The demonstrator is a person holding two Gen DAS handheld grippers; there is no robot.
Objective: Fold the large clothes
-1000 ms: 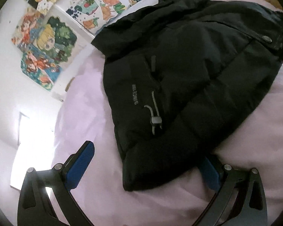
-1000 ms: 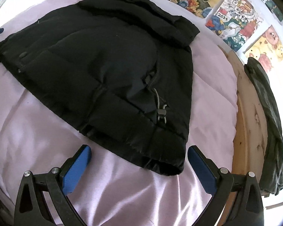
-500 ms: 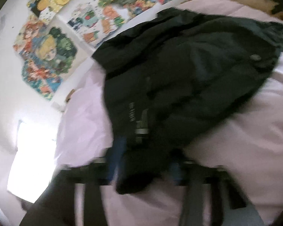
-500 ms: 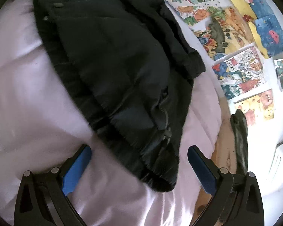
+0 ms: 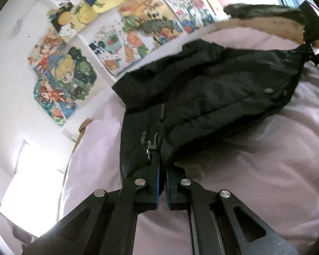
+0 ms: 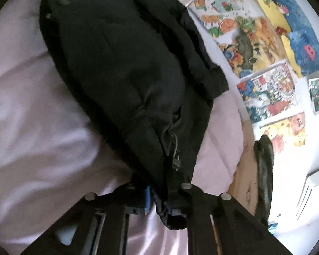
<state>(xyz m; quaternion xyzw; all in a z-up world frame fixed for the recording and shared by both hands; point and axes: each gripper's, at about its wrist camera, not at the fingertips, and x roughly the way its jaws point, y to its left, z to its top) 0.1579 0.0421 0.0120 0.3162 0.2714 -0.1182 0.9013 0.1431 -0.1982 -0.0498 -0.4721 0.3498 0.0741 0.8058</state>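
Note:
A black padded jacket [image 5: 212, 97] lies on a pink bed sheet [image 5: 255, 170]. My left gripper [image 5: 162, 165] is shut on one corner of its hem, beside a drawcord toggle [image 5: 152, 146], and that corner hangs lifted off the sheet. In the right wrist view the jacket [image 6: 121, 74] runs up and to the left, and my right gripper [image 6: 159, 201] is shut on the other hem corner, with fabric bunched between the blue pads [image 6: 147, 199]. The right gripper [image 5: 306, 46] also shows at the far end of the hem in the left wrist view.
Colourful posters [image 5: 70, 78] cover the white wall behind the bed. A wooden bed board [image 6: 244, 182] with a dark green garment [image 6: 264, 174] draped over it borders the right side. A white wall unit [image 6: 314, 189] stands beyond it. A bright window [image 5: 29, 182] sits low on the left.
Both grippers were open around the hem corners and have shut on them. The left one has lifted its corner off the sheet. The right view has rolled.

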